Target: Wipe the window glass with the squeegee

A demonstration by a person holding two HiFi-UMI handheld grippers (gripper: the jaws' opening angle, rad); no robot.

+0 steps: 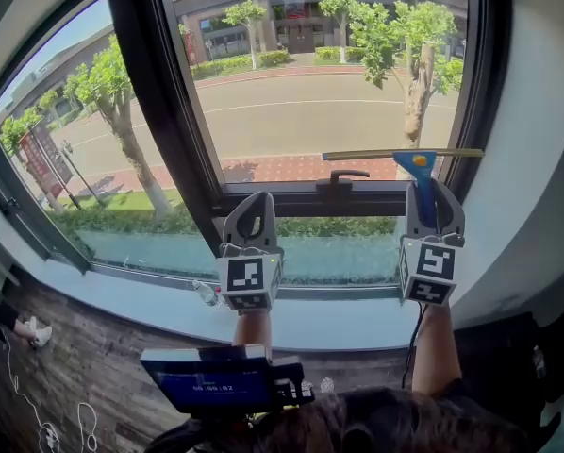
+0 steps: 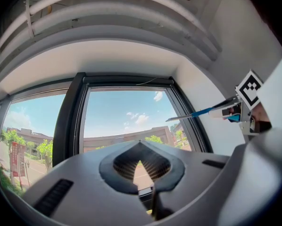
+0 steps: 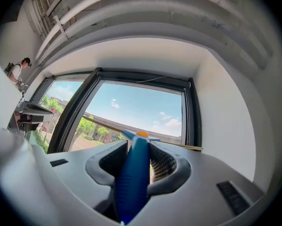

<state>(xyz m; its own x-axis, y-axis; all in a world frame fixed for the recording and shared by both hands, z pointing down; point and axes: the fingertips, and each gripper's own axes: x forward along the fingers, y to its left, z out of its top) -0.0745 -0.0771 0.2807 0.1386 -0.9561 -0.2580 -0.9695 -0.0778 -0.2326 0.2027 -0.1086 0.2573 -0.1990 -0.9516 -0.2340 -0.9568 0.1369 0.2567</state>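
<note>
Squeegee (image 1: 420,163) upright in the right gripper (image 1: 435,189), blue handle clamped tight between both jaws, head with an orange dot just above the jaw tips, long thin blade level across the top. Same grip plain in the right gripper view: blue handle (image 3: 134,173) filling the gap of the right gripper (image 3: 138,147), ribbed pads pressed against it on either side. Blade low on the right-hand pane of the glass (image 1: 310,102), just above the bottom rail of the dark frame (image 1: 159,92), right end near the right upright, left end above the black window handle (image 1: 343,176). Contact between blade and glass impossible to judge from any view. Left gripper (image 1: 254,196) raised beside the foot of the middle upright, well apart from the squeegee, tips together and nothing held; in its own view, left gripper (image 2: 140,145) closed at the tips, only a diamond-shaped hollow between the pads, with the squeegee (image 2: 197,113) off to the right. White sill (image 1: 310,324) below both grippers, a marker cube (image 1: 250,282) on each. Trees (image 1: 112,92) and a road (image 1: 301,116) outside in bright sun. Small blue screen (image 1: 211,380) at the bottom of the head view, dark wood floor (image 1: 93,366) to its left. Another person (image 3: 17,70) far left in the right gripper view.
</note>
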